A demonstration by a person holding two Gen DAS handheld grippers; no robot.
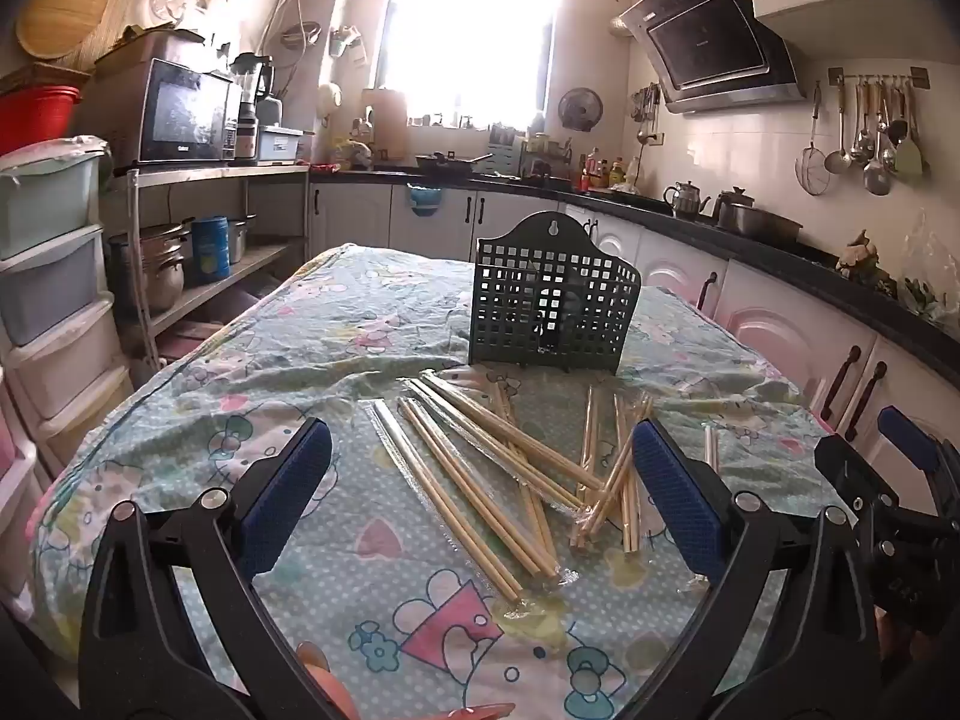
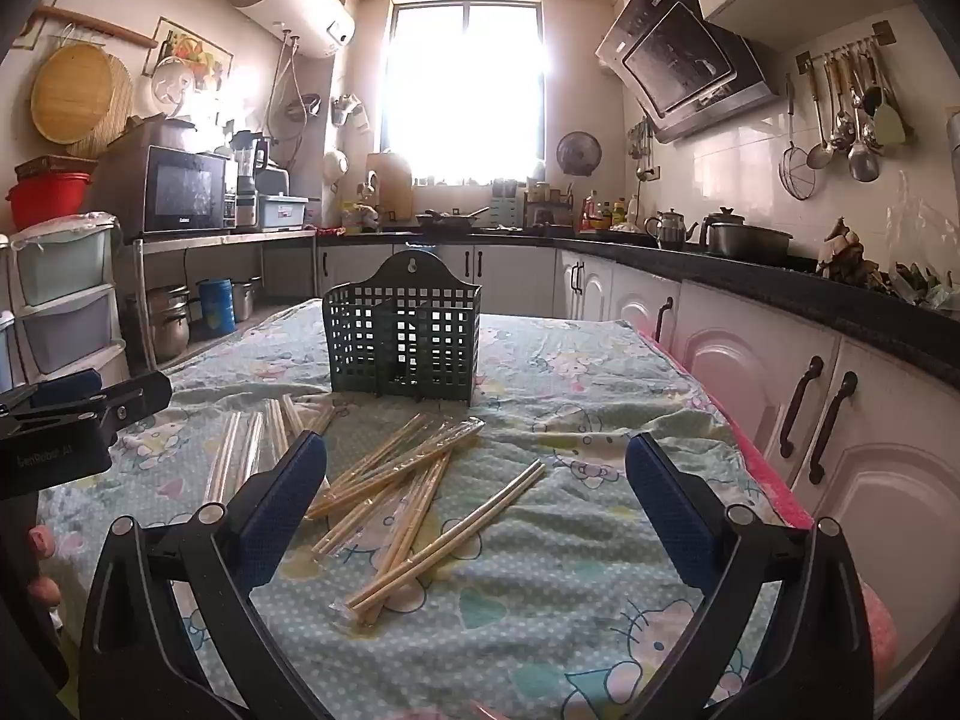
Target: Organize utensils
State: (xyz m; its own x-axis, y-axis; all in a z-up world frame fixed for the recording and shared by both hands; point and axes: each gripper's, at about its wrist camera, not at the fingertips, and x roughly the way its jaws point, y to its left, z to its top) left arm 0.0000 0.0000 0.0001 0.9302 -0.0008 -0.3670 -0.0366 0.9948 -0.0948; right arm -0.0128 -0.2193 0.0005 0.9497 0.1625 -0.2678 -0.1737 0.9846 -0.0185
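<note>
Several pairs of wooden chopsticks in clear wrappers (image 1: 480, 468) lie scattered on a cartoon-print tablecloth (image 1: 252, 360). Behind them stands a dark green perforated utensil holder (image 1: 552, 312), upright and with a hanging hole at its top. My left gripper (image 1: 480, 474) hovers open above the near end of the pile, nothing between its blue pads. In the right wrist view the same chopsticks (image 2: 414, 498) spread in front of the holder (image 2: 403, 339). My right gripper (image 2: 477, 480) is open too, over the pile. The left gripper (image 2: 78, 414) shows at that view's left edge.
The table is ringed by white cabinets with a black counter (image 2: 780, 294) on the right, close to the table edge. A metal shelf with pots (image 1: 198, 258) and plastic drawers (image 1: 48, 276) stand on the left. Hanging ladles (image 1: 870, 138) line the right wall.
</note>
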